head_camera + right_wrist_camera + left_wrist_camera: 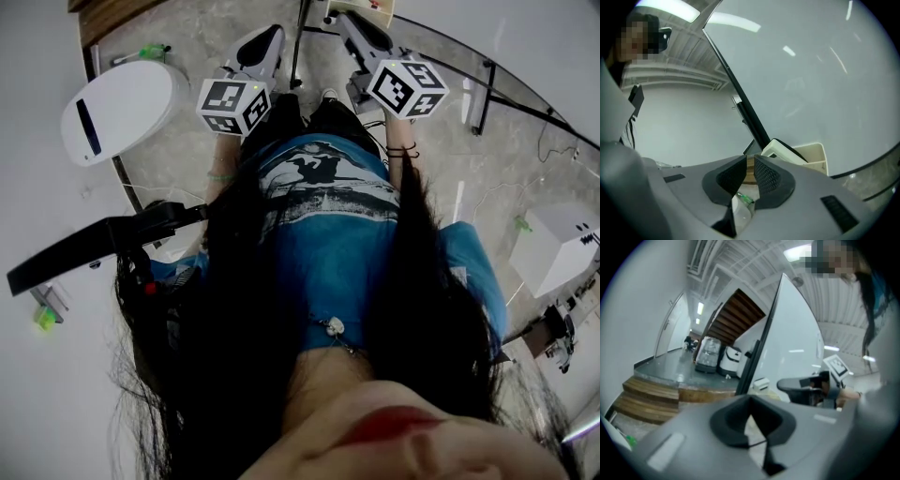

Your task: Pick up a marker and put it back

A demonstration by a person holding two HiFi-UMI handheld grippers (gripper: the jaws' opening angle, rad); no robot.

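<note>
Right gripper (750, 161): jaws a narrow slit apart, nothing pressed between the pads, so it's released and empty. Through the slit, below and well beyond the pads, a marker (744, 197) with a green end lies on something white. It's too small in view to be in the grip. Left gripper (751, 416): tips meet, clenched on nothing, only floor showing through the triangle behind them. Both are held out in front of the person's blue shirt (328, 216), pointing away and roughly level with no work surface under either one. My read is a carry/idle posture rather than a reach, with the marker either back in place or not yet approached. The head view adds what neither gripper view gives. Both grippers are side by side, and a green-capped marker (141, 53) lies beyond and to the outer side of the left gripper, near a white round unit (122, 108). I can't tell if that's the one seen through the right jaws. The right gripper view alone shows the slit and, ahead of the jaws, a big white panel (811, 93) with a cream tray (813, 157) at its foot. The left gripper view alone shows wooden steps (647, 399) off to its outer side and the right gripper's marker cube (836, 365) on the inner side.
</note>
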